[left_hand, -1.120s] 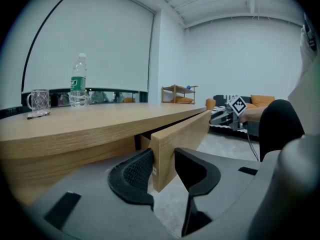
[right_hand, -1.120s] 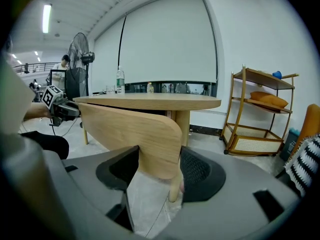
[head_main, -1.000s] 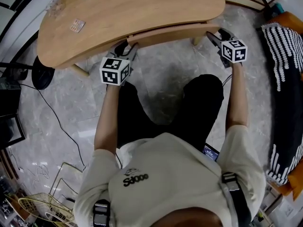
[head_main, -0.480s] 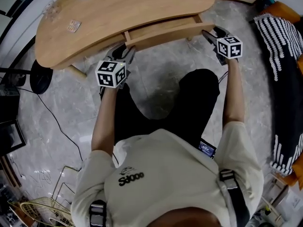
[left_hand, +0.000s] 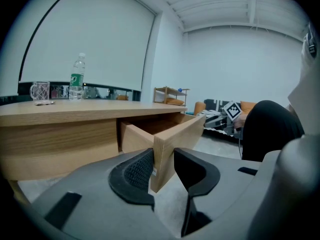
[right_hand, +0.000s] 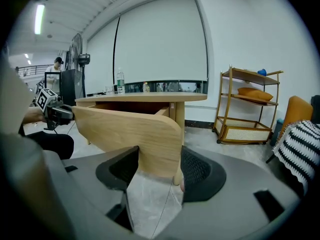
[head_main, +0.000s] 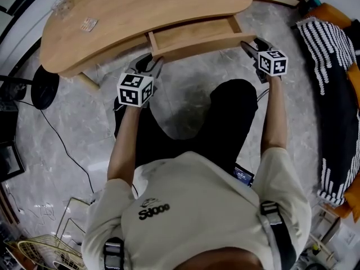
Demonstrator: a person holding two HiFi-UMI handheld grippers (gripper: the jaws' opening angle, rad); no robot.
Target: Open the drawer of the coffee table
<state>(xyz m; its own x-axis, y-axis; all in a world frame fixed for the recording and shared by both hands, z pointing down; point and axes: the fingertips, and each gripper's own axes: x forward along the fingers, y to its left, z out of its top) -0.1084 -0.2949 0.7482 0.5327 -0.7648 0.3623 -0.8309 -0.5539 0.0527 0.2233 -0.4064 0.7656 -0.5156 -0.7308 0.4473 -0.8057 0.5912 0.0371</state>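
Grip matters most in this pull. The left gripper (left_hand: 162, 170) has its ribbed pads pinching the left end of the pale wooden drawer front (left_hand: 176, 136). The right gripper (right_hand: 156, 170) pinches the rounded right end of the same panel, so neither pair of fingers is spread or empty. The shallow light-wood drawer (head_main: 188, 34) sits partly out from under the curved, kidney-shaped wooden coffee table (head_main: 140, 7). Its open tray shows in the head view, and its front faces the person's dark-trousered knees (head_main: 236, 114). I judge the opening under way rather than finished, with some travel probably left. To do it well, both ends should come back at the same pace, straight along the line of the drawer's sides, since one end leading would skew the box and make it bind. The pull should run level, not downward, because the left pads hold close to the panel's lower corner, where a downward drag could let them slide off. Firm, flat pressure on both faces guards against that. A smooth draw without jerks also spares the clear plastic bottle with a green label (left_hand: 76, 79) and the small glass mug (left_hand: 40, 90) standing on the tabletop. It would be wise to ease off before the drawer reaches the knees or the end of its run.
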